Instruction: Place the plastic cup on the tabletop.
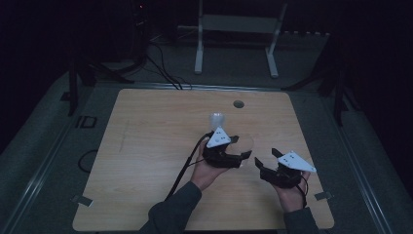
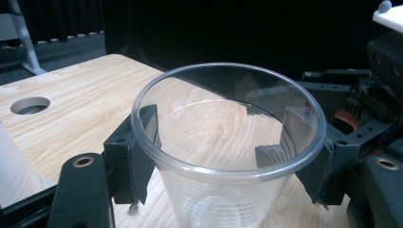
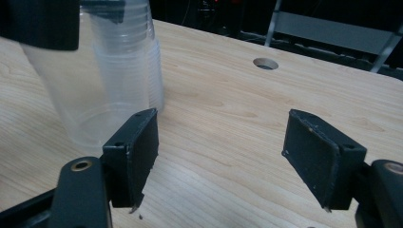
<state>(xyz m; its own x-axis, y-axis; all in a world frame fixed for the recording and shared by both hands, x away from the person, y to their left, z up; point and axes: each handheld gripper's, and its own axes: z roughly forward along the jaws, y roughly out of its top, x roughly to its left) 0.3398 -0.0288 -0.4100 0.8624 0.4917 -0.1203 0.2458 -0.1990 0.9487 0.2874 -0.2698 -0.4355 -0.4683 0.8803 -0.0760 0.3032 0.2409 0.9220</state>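
While the clear plastic cup (image 2: 228,156) sat clamped between the left gripper (image 1: 242,156)'s two black jaws, you could look straight down into it from the left gripper view and see nothing in it but the wood grain showing through its ribbed bottom. Both pads (image 2: 142,128) pressed on its wall just under the rim, one on each side, and the cup stood upright. In the high view it was just right of the table (image 1: 146,146)'s middle, held at the left gripper's tip.

Just behind it, a bit farther off and to the left, stood a stack of clear cups (image 3: 128,57), nested one in another, upright on the wood. Couldn't tell how many.

The right gripper (image 1: 265,165) was just to the right of the held cup, near but not touching, with its jaws well apart and nothing between them except bare tabletop. The person's hand (image 1: 292,195) held it from the near edge.

Farther back, a round hole (image 1: 238,104) was cut in the table near its far edge, and past that a white frame (image 1: 238,29) stood on the dark floor.
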